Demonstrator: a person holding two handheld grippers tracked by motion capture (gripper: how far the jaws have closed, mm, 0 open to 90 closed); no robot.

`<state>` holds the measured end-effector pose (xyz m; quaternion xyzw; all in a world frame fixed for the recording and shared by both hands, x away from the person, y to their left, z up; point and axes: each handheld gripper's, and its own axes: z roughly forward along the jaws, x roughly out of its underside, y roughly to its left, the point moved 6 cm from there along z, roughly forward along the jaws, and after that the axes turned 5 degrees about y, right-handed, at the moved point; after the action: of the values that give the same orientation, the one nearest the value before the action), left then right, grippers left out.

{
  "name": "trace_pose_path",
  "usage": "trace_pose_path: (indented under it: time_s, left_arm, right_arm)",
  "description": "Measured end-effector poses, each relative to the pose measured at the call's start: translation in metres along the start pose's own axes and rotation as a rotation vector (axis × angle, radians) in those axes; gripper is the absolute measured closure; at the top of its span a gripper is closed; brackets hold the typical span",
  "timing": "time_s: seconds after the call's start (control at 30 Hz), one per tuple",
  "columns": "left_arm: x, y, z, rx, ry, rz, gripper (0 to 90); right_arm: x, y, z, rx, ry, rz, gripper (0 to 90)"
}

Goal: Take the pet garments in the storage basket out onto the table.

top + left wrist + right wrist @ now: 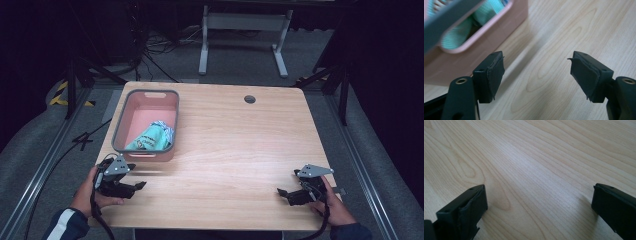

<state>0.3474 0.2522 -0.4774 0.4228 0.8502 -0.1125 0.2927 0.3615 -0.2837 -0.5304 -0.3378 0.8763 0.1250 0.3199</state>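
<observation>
Both grippers, left point(131, 186) and right point(286, 193), rested on table point(235, 145), jaws open, empty. Teal cloth point(152, 137) already in pink basket point(120, 125); likely idle, no next grasp evident.

landmark: basket point(119, 131), on the table point(240, 150), far-left part
cloth bundle point(152, 137): inside basket, at its near end
left hand-held gripper point(131, 189): on table just in front of basket's near wall, near table's front-left corner
right hand-held gripper point(286, 195): well right of basket, at front-right of table
cable hole point(250, 99): right of basket, by table's far edge
</observation>
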Motion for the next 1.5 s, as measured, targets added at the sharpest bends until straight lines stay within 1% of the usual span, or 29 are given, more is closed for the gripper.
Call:
trace_pose_path:
  time_s: [0.03, 0.07, 0.1, 0.17, 0.23, 0.3, 0.33, 0.4, 0.47, 0.5, 0.53, 0.57, 0.6, 0.63, 0.67, 0.73, 0.8, 0.87, 0.9, 0.93, 0.97, 1.0, 1.03, 1.1, 1.2, 1.3, 1.33, 1.5]
  left_arm:
    - [-0.002, 0.000, -0.003, 0.007, -0.016, -0.003, 26.7]
    - [-0.003, 0.001, -0.007, -0.001, -0.031, -0.010, 26.7]
    - [-0.005, 0.002, -0.011, -0.010, -0.041, -0.006, 26.4]
    - [-0.008, 0.004, -0.018, -0.022, -0.058, -0.017, 25.7]
    - [-0.012, 0.005, -0.025, -0.033, -0.074, -0.022, 25.5]
    - [-0.015, 0.007, -0.030, -0.042, -0.084, -0.016, 25.5]
    - [-0.017, 0.008, -0.034, -0.055, -0.091, -0.023, 25.5]
    - [-0.020, 0.010, -0.037, -0.063, -0.100, -0.027, 25.1]
    - [-0.021, 0.012, -0.039, -0.068, -0.097, -0.028, 24.6]
    - [-0.023, 0.013, -0.040, -0.079, -0.095, -0.026, 24.1]
    - [-0.023, 0.013, -0.040, -0.079, -0.095, -0.026, 24.1]
    - [-0.024, 0.014, -0.041, -0.082, -0.097, -0.038, 24.1]
    - [-0.025, 0.015, -0.042, -0.084, -0.093, -0.029, 24.1]
    - [-0.027, 0.014, -0.042, -0.080, -0.097, -0.035, 24.1]
    - [-0.029, 0.016, -0.043, -0.085, -0.096, -0.024, 24.1]
    - [-0.033, 0.016, -0.044, -0.085, -0.096, -0.035, 24.0]
    - [-0.038, 0.018, -0.046, -0.088, -0.100, -0.021, 23.6]
    - [-0.046, 0.020, -0.047, -0.080, -0.109, -0.024, 23.4]
    - [-0.046, 0.020, -0.047, -0.080, -0.109, -0.024, 23.4]
    - [-0.048, 0.020, -0.046, -0.079, -0.105, -0.027, 23.4]
    - [-0.051, 0.022, -0.046, -0.088, -0.098, -0.018, 23.3]
    - [-0.054, 0.023, -0.046, -0.084, -0.098, -0.022, 22.7]
    - [-0.057, 0.025, -0.046, -0.088, -0.096, -0.019, 22.7]
    - [-0.063, 0.027, -0.045, -0.079, -0.096, -0.023, 22.5]
    - [-0.072, 0.034, -0.042, -0.085, -0.086, -0.028, 22.4]
    - [-0.078, 0.042, -0.036, -0.090, -0.057, -0.026, 22.0]
    - [-0.080, 0.044, -0.033, -0.085, -0.044, -0.029, 22.0]
    - [-0.088, 0.059, -0.016, -0.091, 0.022, -0.060, 22.0]
  right_arm:
    - [0.000, 0.000, 0.000, 0.000, 0.000, 0.000, 0.5]
    - [0.000, 0.000, 0.000, 0.000, 0.000, 0.000, 0.5]
    - [0.000, 0.000, 0.000, 0.000, 0.000, 0.000, 0.5]
    - [0.000, 0.000, 0.000, 0.000, 0.000, 0.000, 0.5]
    - [0.000, 0.000, 0.000, 0.000, 0.000, 0.000, 0.5]
    - [0.000, 0.000, 0.000, 0.000, 0.000, 0.000, 0.5]
    - [0.000, 0.000, 0.000, 0.000, 0.000, 0.000, 0.5]
    - [0.000, 0.000, 0.000, 0.000, 0.000, 0.000, 0.4]
    - [0.000, 0.000, 0.000, 0.000, 0.000, 0.000, 0.5]
    - [0.000, 0.000, 0.000, 0.000, 0.000, 0.000, 0.5]
    - [0.000, 0.000, 0.000, 0.000, 0.000, 0.000, 0.5]
    - [0.000, 0.000, 0.000, 0.000, 0.000, 0.000, 0.5]
    - [0.000, 0.000, 0.000, 0.000, 0.000, 0.000, 0.5]
    - [0.000, 0.000, 0.000, 0.000, 0.000, 0.000, 0.5]
    - [0.000, 0.000, 0.000, 0.000, 0.000, 0.000, 0.5]
    - [0.000, 0.000, 0.000, 0.000, 0.000, 0.000, 0.5]
    - [0.000, 0.000, 0.000, 0.000, 0.000, 0.000, 0.5]
    - [0.000, 0.000, 0.000, 0.000, 0.000, 0.000, 0.5]
    - [0.000, 0.000, 0.000, 0.000, 0.000, 0.000, 0.5]
    - [0.000, 0.000, 0.000, 0.000, 0.000, 0.000, 0.5]
    - [0.000, 0.000, 0.000, 0.000, 0.000, 0.000, 0.5]
    - [0.000, 0.000, 0.000, 0.000, 0.000, 0.000, 0.5]
    - [0.000, 0.000, 0.000, 0.000, 0.000, 0.000, 0.5]
    - [0.000, 0.000, 0.000, 0.000, 0.000, 0.000, 0.5]
    - [0.000, 0.000, 0.000, 0.000, 0.000, 0.000, 0.5]
    - [0.000, 0.000, 0.000, 0.000, 0.000, 0.000, 0.5]
    - [0.000, 0.000, 0.000, 0.000, 0.000, 0.000, 0.5]
    - [0.000, 0.000, 0.000, 0.000, 0.000, 0.000, 0.5]
